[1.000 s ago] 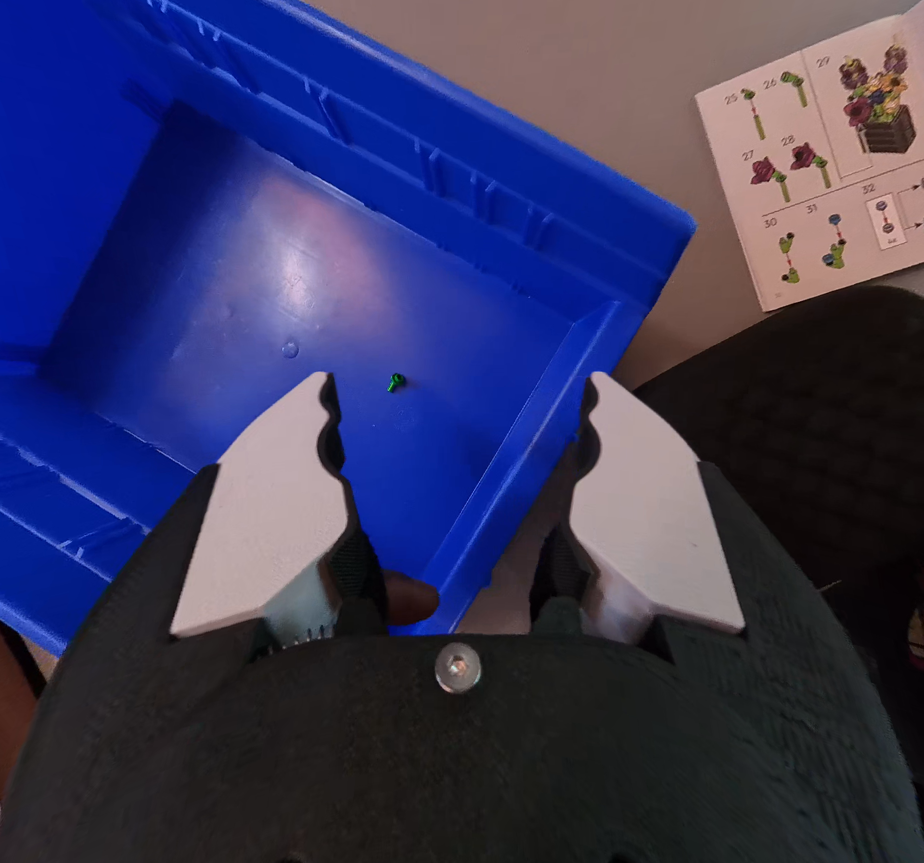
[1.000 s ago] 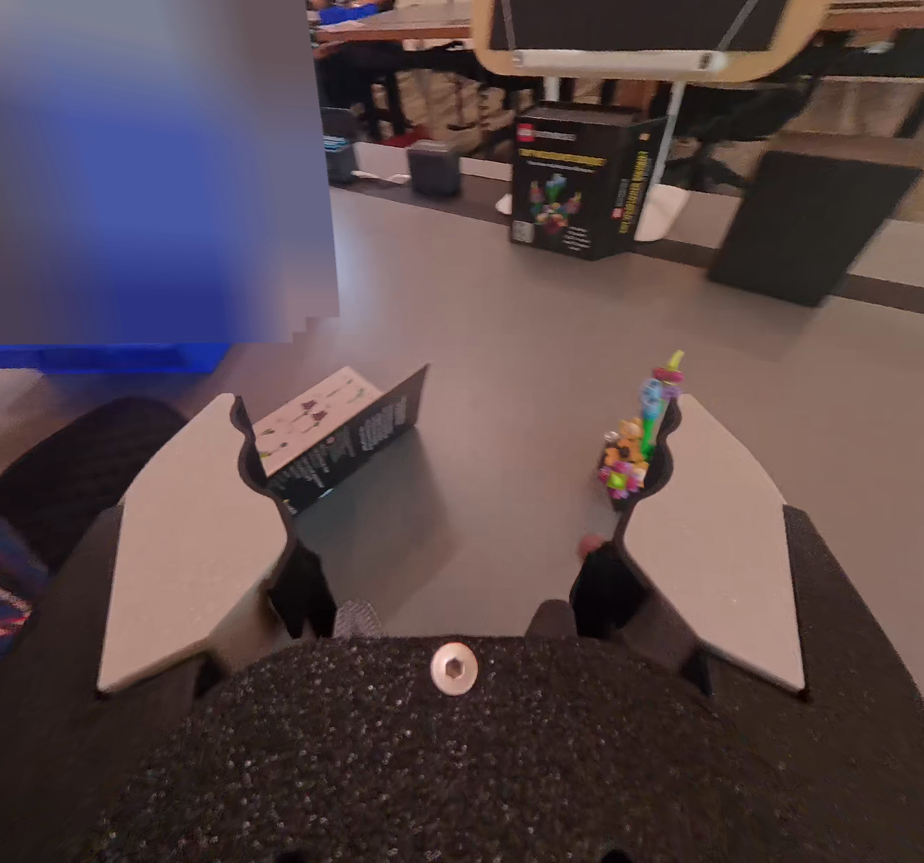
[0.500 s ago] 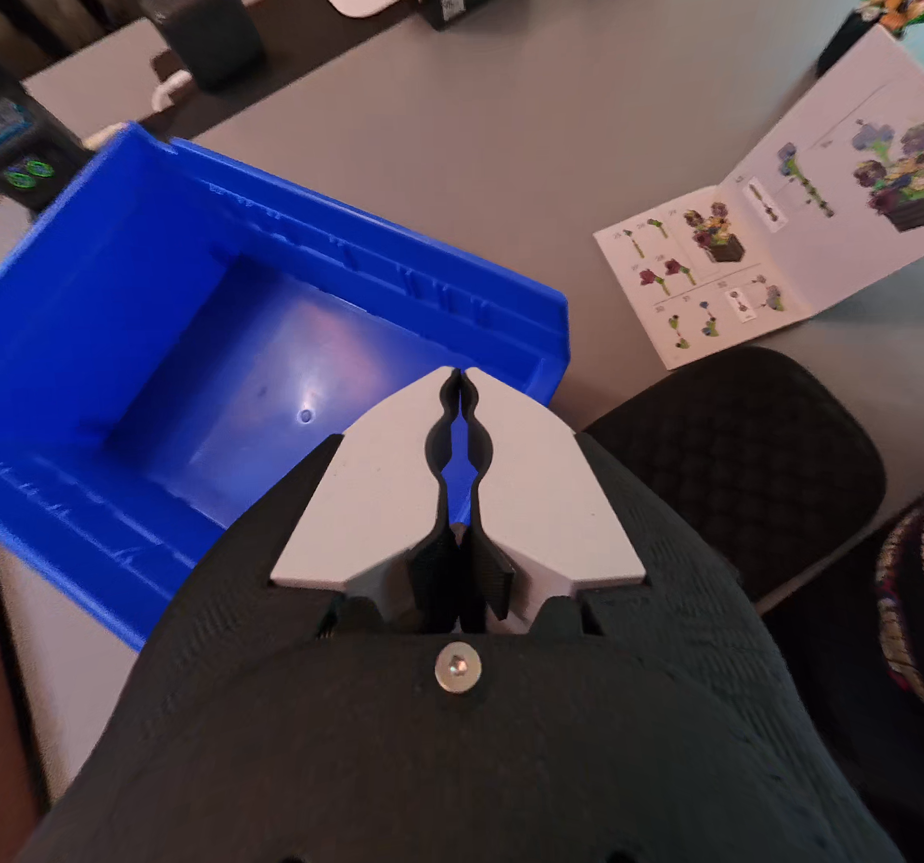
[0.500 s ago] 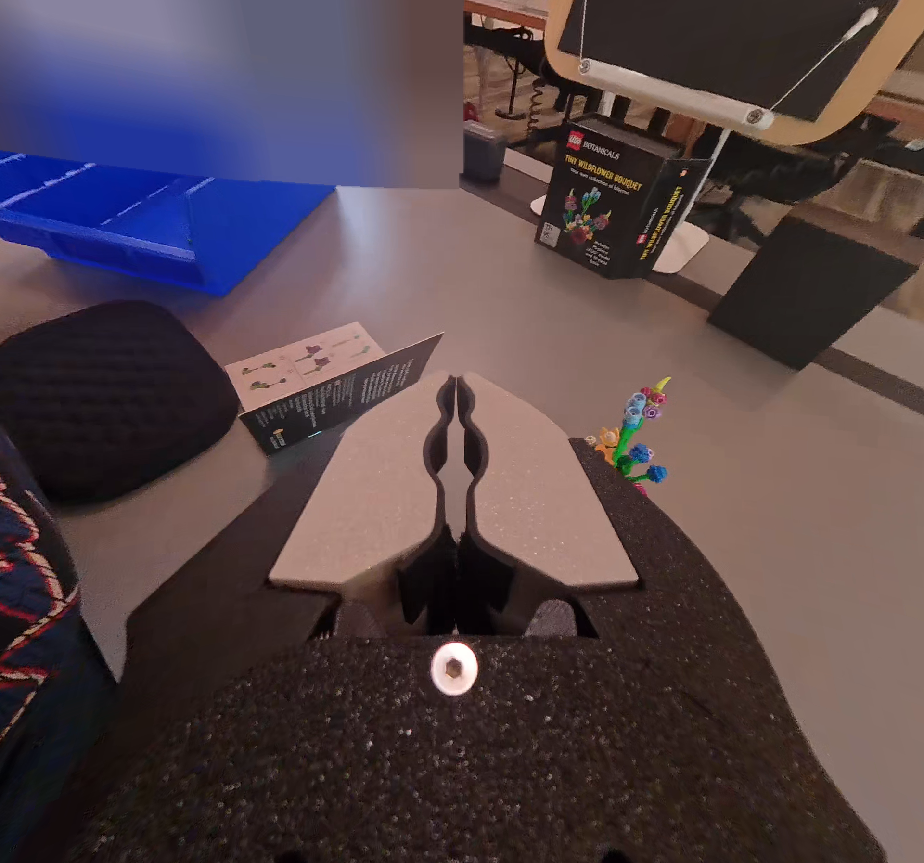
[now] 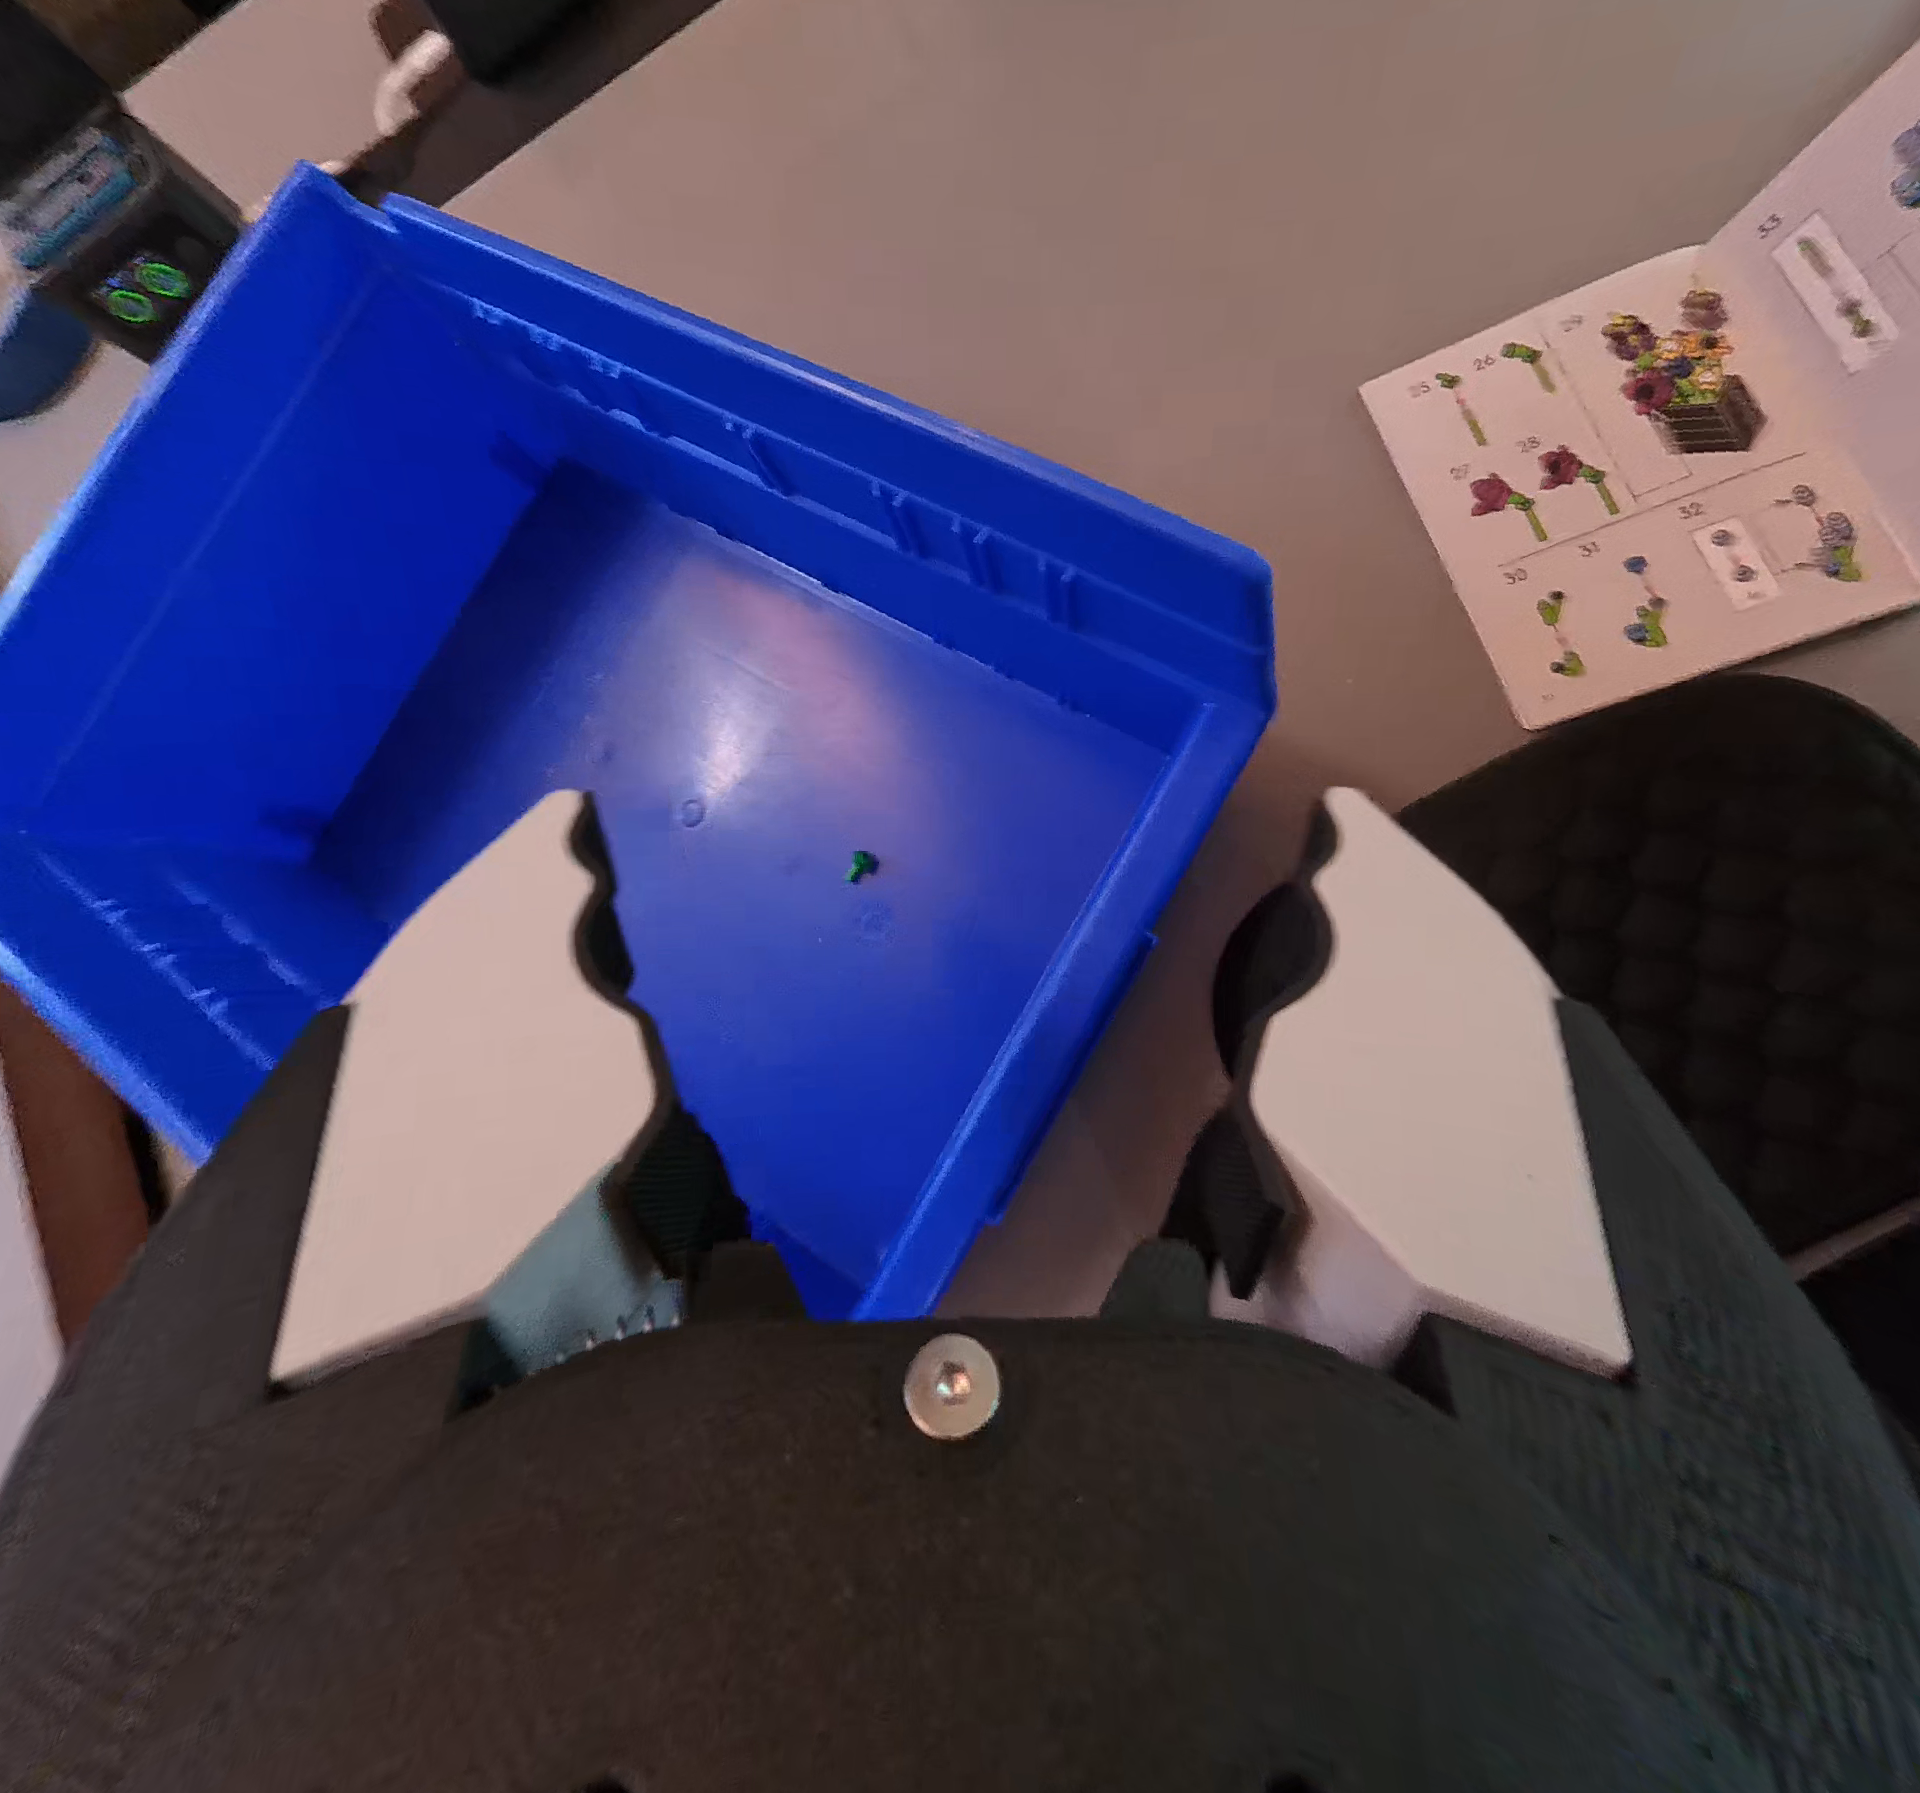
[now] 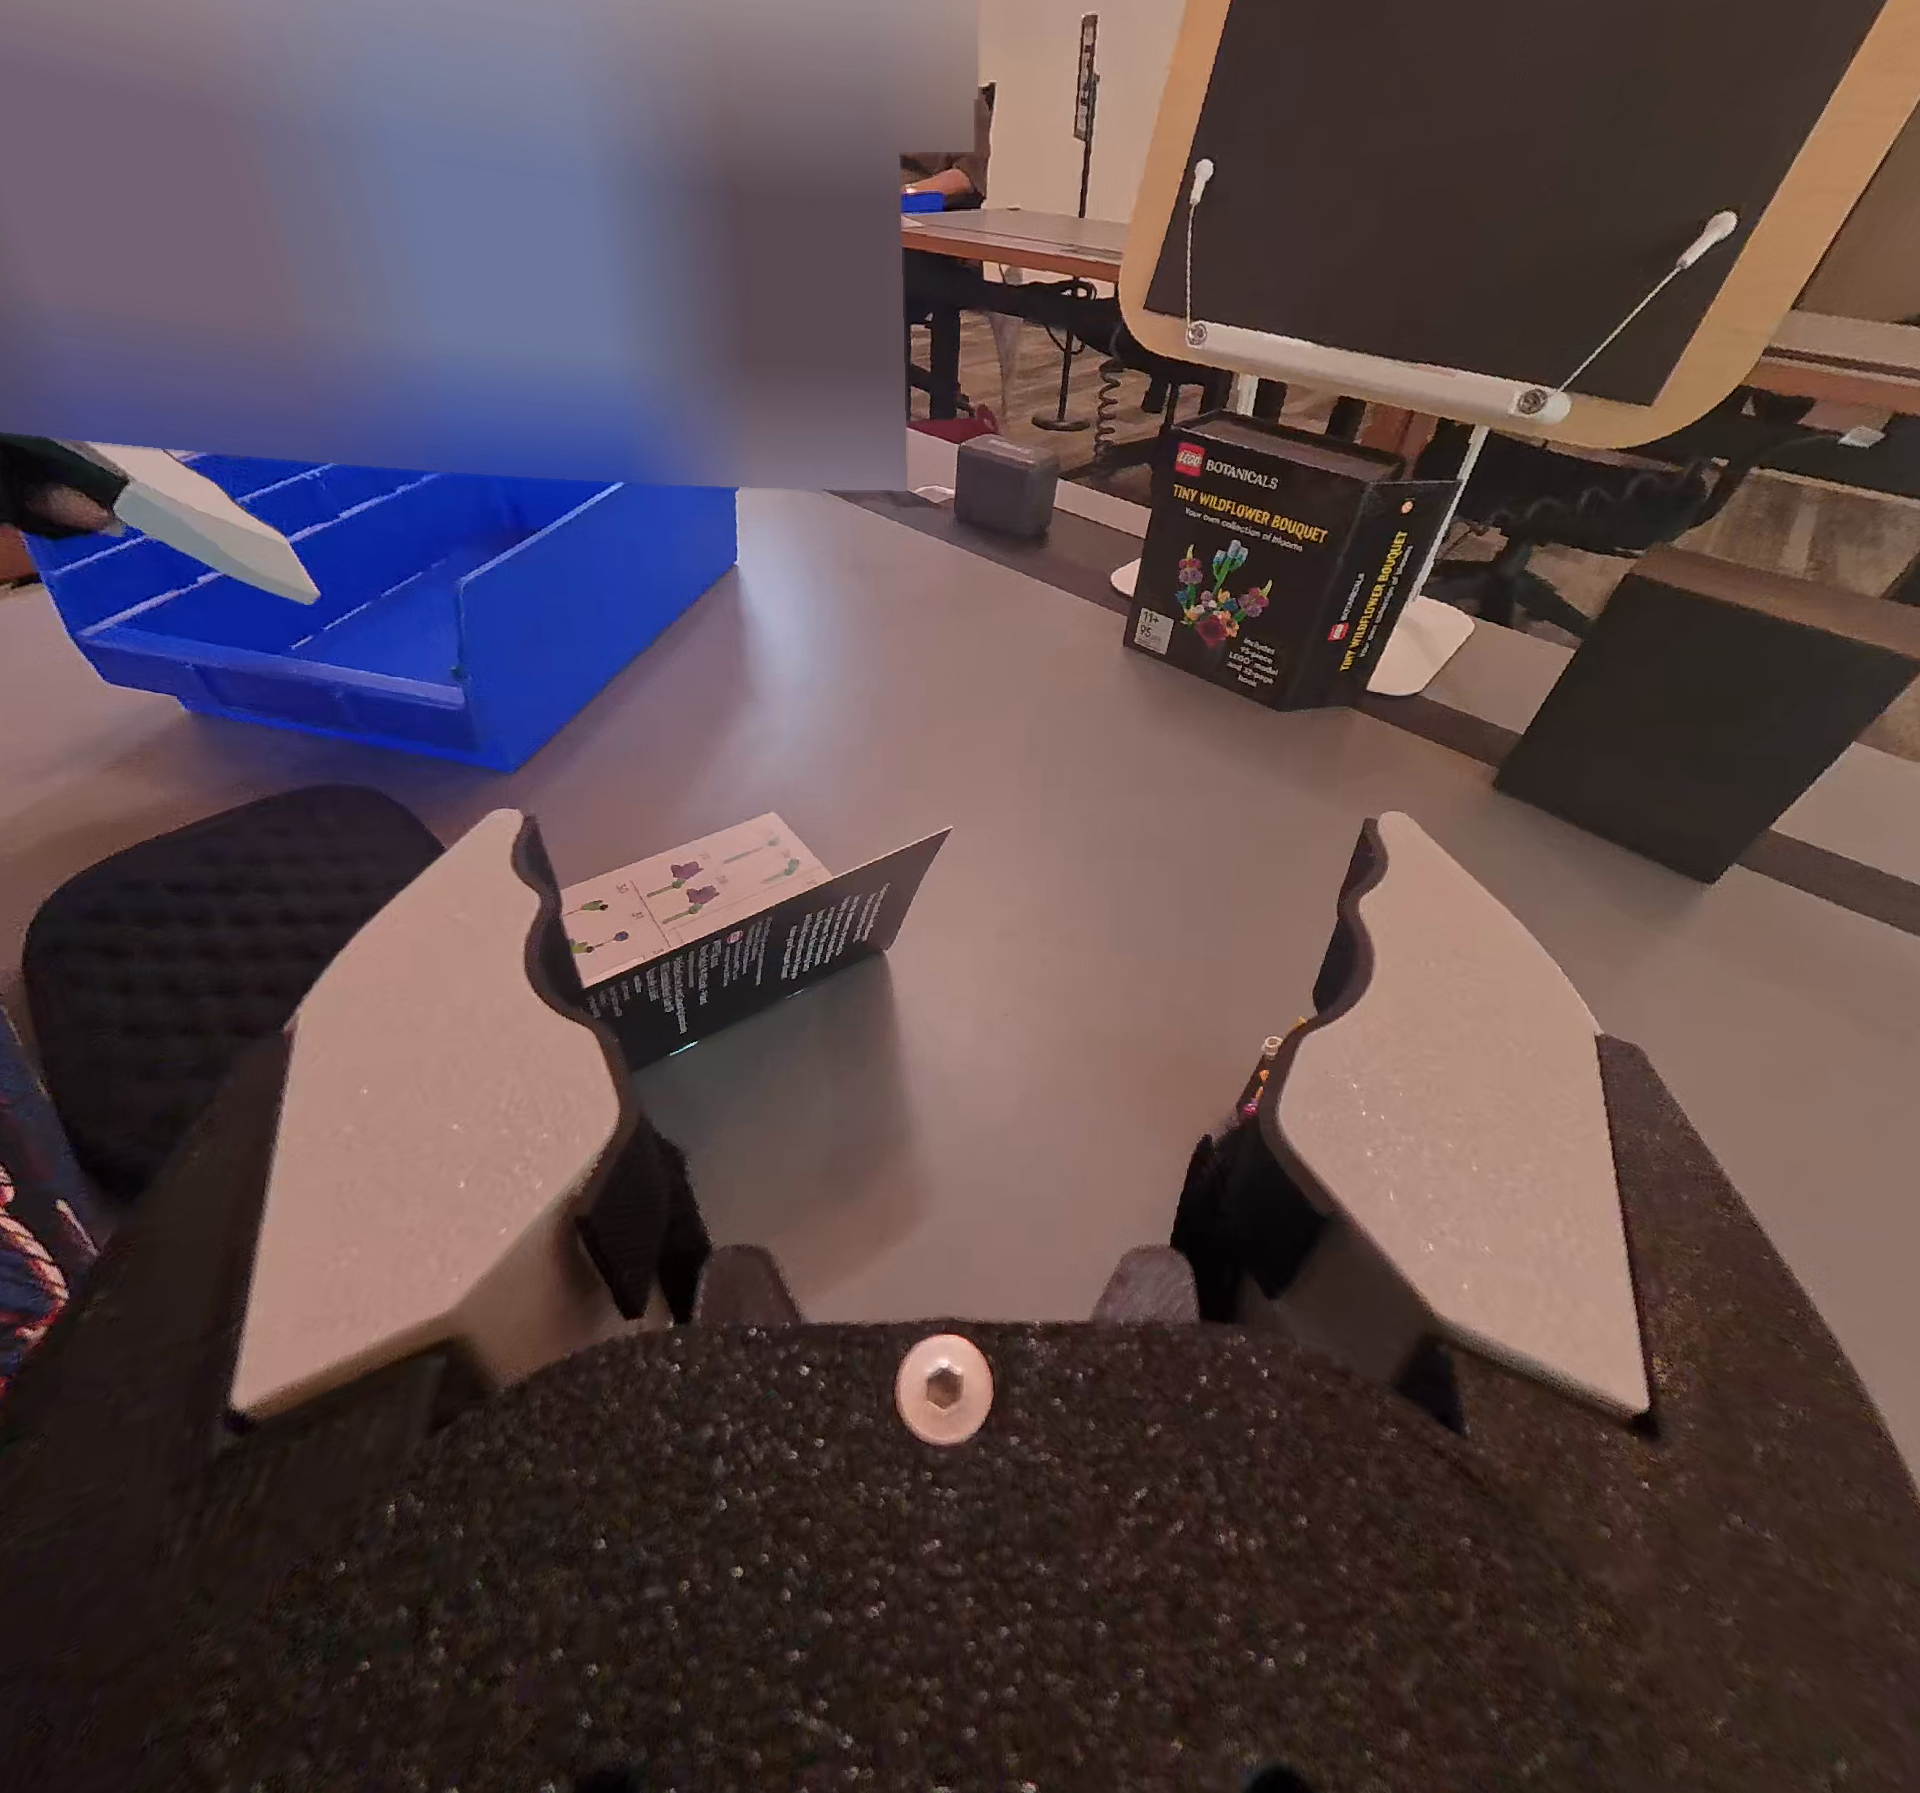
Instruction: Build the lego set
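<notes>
A blue plastic bin (image 5: 1236, 600) lies on the grey table, and one tiny green lego piece (image 5: 860, 866) rests on its floor. My left gripper (image 5: 956, 808) is open and empty above the bin's near right corner. The bin also shows in the right wrist view (image 6: 582, 590), with the left gripper's fingers (image 6: 223, 522) over it. My right gripper (image 6: 945, 829) is open and empty above the table. The flower model (image 6: 1262, 1083) is almost hidden behind its right finger. The open instruction booklet (image 5: 1683, 486) lies right of the bin; it also shows in the right wrist view (image 6: 748, 922).
A black quilted pad (image 5: 1704, 912) lies at the near table edge, also in the right wrist view (image 6: 197, 943). The black lego box (image 6: 1257, 559), a black block (image 6: 1694, 715) and a board on a white stand (image 6: 1538, 143) stand at the back. The black block (image 6: 1694, 715) is about 35 centimeters from my right fingertips and 55 centimeters from my left.
Both grippers were open a second ago, shut half a second ago, and are open again now. The left gripper has dropped closer over the bin, and the green piece shows again.
</notes>
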The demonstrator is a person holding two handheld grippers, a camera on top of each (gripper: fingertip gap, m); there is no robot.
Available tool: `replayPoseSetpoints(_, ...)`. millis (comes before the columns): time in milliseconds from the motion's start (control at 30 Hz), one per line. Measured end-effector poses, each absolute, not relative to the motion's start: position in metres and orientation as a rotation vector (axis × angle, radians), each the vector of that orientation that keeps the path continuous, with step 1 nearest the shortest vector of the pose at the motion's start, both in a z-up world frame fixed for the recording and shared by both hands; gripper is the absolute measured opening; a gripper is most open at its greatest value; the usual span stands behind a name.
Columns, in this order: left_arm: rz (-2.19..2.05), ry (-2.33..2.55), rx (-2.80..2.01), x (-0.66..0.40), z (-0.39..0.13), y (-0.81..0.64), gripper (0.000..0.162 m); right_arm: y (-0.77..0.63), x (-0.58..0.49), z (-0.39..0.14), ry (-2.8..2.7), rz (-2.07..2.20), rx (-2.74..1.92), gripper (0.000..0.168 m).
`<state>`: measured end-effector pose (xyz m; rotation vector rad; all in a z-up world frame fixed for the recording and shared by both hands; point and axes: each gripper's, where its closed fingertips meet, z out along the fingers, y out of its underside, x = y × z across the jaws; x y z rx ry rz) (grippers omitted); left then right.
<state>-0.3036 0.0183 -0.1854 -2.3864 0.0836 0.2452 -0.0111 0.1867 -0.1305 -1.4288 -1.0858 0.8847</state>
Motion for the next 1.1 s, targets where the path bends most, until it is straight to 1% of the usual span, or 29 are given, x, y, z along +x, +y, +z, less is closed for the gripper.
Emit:
replayPoseSetpoints(33,0.299,0.073,-2.374,-0.309,-0.184,0.019,0.130,0.187,-0.011,-0.130,-1.079,0.889,-1.428,0.141)
replayPoseSetpoints(67,0.365,0.055,-2.360,-0.316,-0.183,0.020,0.136,0.190,-0.011,-0.128,-1.054,0.885,-1.431,0.147)
replayPoseSetpoints(100,0.432,0.023,-2.345,-0.325,-0.180,0.019,0.144,0.195,-0.008,-0.126,-1.008,0.877,-1.436,0.148)
replayPoseSetpoints(167,0.500,-0.053,-2.320,-0.337,-0.175,0.017,0.145,0.205,0.000,-0.116,-0.885,0.902,-1.430,0.148)
replayPoseSetpoints(267,0.449,-0.094,-2.282,-0.338,-0.170,0.018,0.145,0.215,0.012,-0.109,-0.769,0.953,-1.433,0.148)
replayPoseSetpoints(467,0.345,0.022,-2.336,-0.319,-0.184,0.022,0.144,0.209,0.004,-0.123,-0.886,0.903,-1.463,0.148)
replayPoseSetpoints(500,0.315,0.082,-2.357,-0.311,-0.189,0.022,0.142,0.203,-0.001,-0.125,-0.921,0.920,-1.463,0.147)
replayPoseSetpoints(533,0.292,0.152,-2.384,-0.303,-0.196,0.023,0.131,0.195,-0.008,-0.129,-0.979,0.949,-1.460,0.139)
replayPoseSetpoints(567,0.264,0.227,-2.416,-0.293,-0.204,0.022,0.113,0.183,-0.015,-0.133,-1.044,0.997,-1.466,0.127)
replayPoseSetpoints(600,0.227,0.293,-2.451,-0.284,-0.213,0.022,0.103,0.173,-0.021,-0.140,-1.097,1.045,-1.494,0.114)
replayPoseSetpoints(633,0.193,0.336,-2.483,-0.276,-0.222,0.021,0.099,0.163,-0.027,-0.148,-1.148,1.087,-1.542,0.099)
replayPoseSetpoints(667,0.173,0.349,-2.512,-0.273,-0.230,0.021,0.099,0.155,-0.032,-0.156,-1.193,1.120,-1.594,0.091)
replayPoseSetpoints(700,0.163,0.344,-2.535,-0.272,-0.236,0.020,0.097,0.147,-0.037,-0.165,-1.235,1.153,-1.634,0.088)
replayPoseSetpoints(867,0.162,0.269,-2.598,-0.285,-0.255,0.014,0.091,0.121,-0.055,-0.189,-1.328,1.292,-1.711,0.088)
replayPoseSetpoints(967,0.234,0.230,-2.660,-0.303,-0.266,0.006,0.086,0.121,-0.057,-0.199,-1.366,1.221,-1.716,0.088)
replayPoseSetpoints(1100,0.187,0.184,-2.672,-0.307,-0.273,0.003,0.089,0.129,-0.051,-0.212,-1.425,1.090,-1.745,0.087)
